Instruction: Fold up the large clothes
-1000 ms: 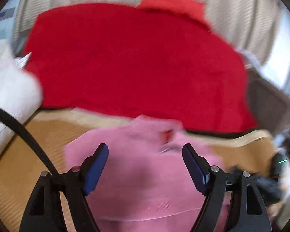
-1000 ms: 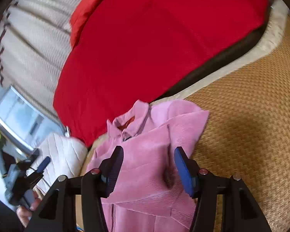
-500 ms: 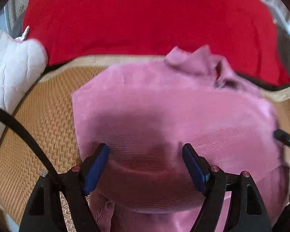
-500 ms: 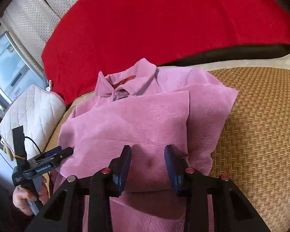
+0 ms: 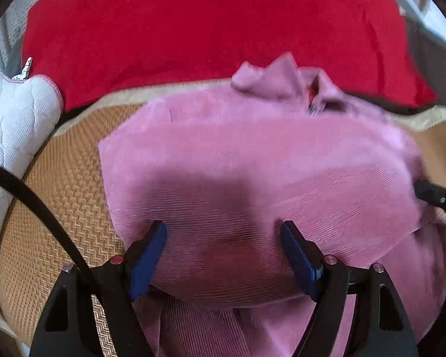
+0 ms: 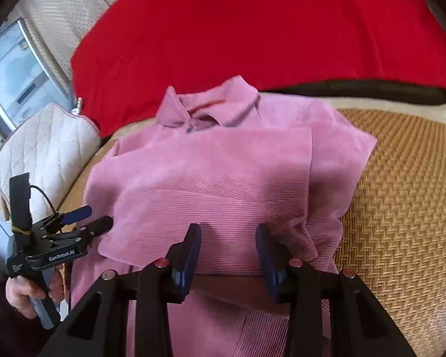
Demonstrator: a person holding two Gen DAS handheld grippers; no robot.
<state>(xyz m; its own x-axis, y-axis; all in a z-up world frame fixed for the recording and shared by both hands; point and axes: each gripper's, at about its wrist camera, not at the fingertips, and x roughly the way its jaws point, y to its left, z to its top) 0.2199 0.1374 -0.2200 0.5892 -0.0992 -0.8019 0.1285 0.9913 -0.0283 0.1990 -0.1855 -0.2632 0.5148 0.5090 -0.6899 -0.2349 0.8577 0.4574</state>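
Left gripper [image 5: 223,255] & right gripper [image 6: 227,254], both w/ jaws apart, gripping nothing, hovering near pink ribbed-corduroy collared shirt [image 6: 211,178] on woven tan mat [image 6: 401,184]; risk: shallow pinch dragging top fold layer askew.

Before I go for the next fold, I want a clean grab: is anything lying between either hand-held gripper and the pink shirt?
Nothing visible. The left hand-held gripper and right hand-held gripper are both open directly over the pink shirt, with only its own cloth beneath. The white bag lies off to the side.
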